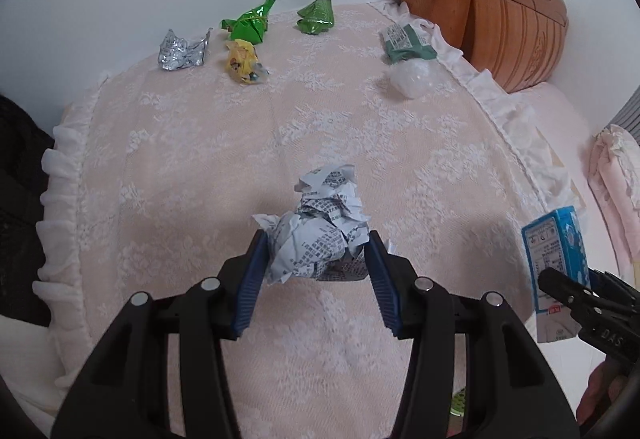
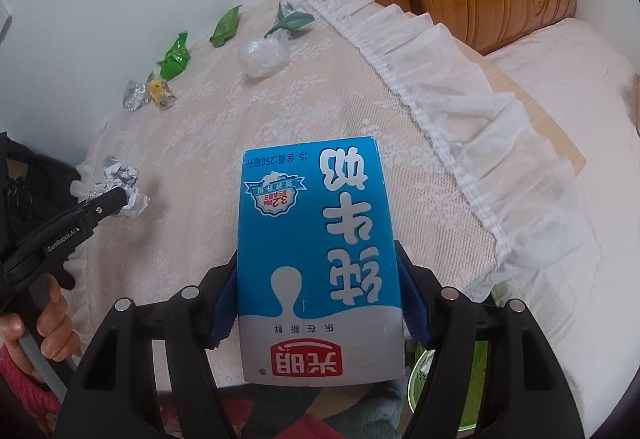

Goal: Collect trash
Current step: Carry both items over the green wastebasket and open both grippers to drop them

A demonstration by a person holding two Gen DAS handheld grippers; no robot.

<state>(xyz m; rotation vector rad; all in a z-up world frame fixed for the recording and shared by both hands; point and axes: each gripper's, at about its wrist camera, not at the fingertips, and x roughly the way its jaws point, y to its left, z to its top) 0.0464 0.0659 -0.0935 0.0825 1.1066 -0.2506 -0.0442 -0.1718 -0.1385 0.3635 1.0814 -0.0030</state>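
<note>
My left gripper [image 1: 316,257] is shut on a crumpled ball of printed paper [image 1: 320,227], lifted above the pink lace cloth [image 1: 200,167]; the same paper ball [image 2: 120,183] shows in the right wrist view at the tip of the left gripper [image 2: 120,197]. My right gripper [image 2: 316,291] is shut on a blue and white milk carton [image 2: 316,259], also seen at the right edge as the carton [image 1: 556,263]. At the far side lie a silver foil wrapper [image 1: 182,51], a yellow wrapper [image 1: 242,61], two green wrappers [image 1: 248,23] [image 1: 316,17], a green-white packet [image 1: 406,41] and a clear plastic wad [image 1: 412,77].
The cloth has a white frilled edge [image 2: 432,79] hanging over the table side. A carved wooden headboard [image 1: 500,11] stands at the back right beside a white wall. A pink bed [image 2: 560,99] lies to the right. A hand [image 2: 48,323] holds the left gripper's handle.
</note>
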